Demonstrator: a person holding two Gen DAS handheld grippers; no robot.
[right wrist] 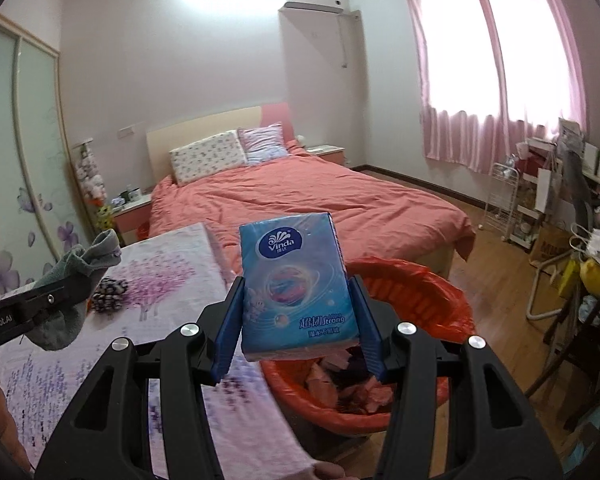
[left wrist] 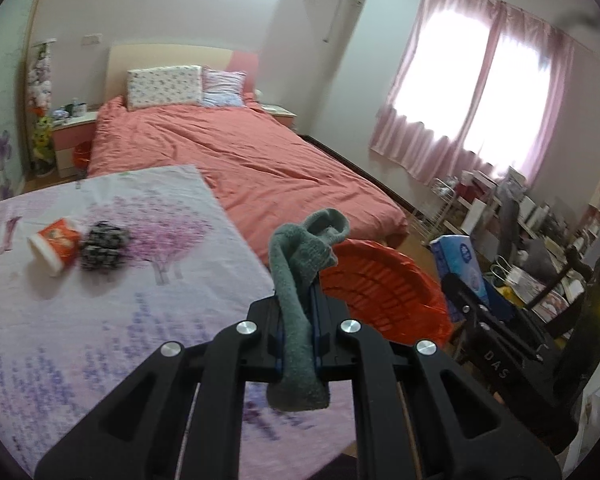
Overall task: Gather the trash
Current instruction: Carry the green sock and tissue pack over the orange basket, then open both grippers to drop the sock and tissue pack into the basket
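My left gripper [left wrist: 299,300] is shut on a grey sock [left wrist: 300,280] and holds it above the table's right edge, next to the red-lined trash bin [left wrist: 384,292]. The sock also shows in the right wrist view [right wrist: 78,276]. My right gripper [right wrist: 298,304] is shut on a blue Vinda tissue pack [right wrist: 296,288] and holds it over the bin [right wrist: 432,292], which has crumpled paper inside. A red paper cup [left wrist: 56,244] lies on its side on the flowered tablecloth [left wrist: 100,320], beside a dark patterned ball [left wrist: 102,246].
A bed with a coral duvet [left wrist: 240,152] stands behind the table. Shelves and a chair with clutter [left wrist: 540,264] fill the right side under the pink curtains [left wrist: 480,92]. A white wire rack [right wrist: 504,204] stands by the wall on the wooden floor.
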